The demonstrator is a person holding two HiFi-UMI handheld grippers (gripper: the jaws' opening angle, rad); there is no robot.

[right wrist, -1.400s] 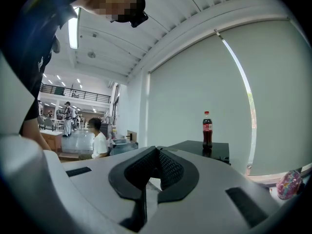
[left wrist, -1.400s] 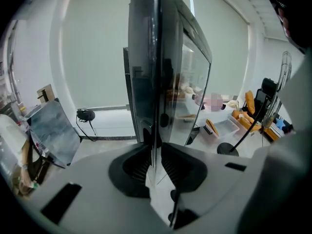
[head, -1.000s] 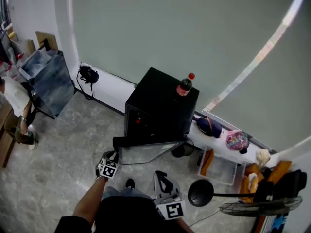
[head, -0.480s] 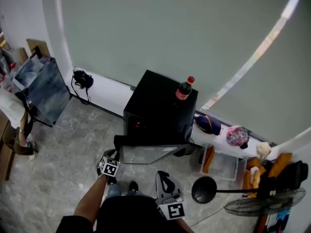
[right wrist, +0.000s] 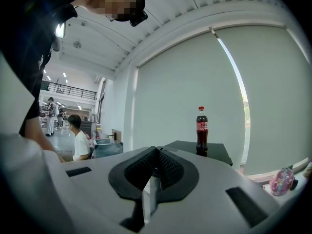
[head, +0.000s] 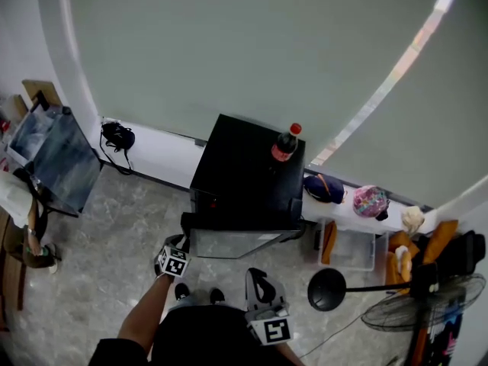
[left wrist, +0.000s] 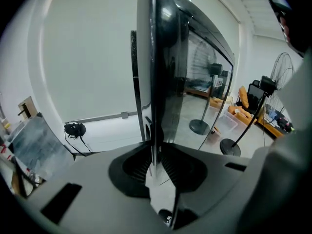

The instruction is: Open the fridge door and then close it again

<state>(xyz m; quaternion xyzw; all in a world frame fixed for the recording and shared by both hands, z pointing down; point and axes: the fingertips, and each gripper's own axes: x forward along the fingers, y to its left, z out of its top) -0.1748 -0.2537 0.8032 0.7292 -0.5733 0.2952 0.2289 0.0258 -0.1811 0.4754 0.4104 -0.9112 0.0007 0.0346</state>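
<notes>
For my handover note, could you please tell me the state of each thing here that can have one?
fridge door: partly open, free edge gripped by the left tool
left tool: shut on the fridge door's edge
right tool: shut, empty
bottle: upright, capped, on top of the fridge
fan: standing upright
</notes>
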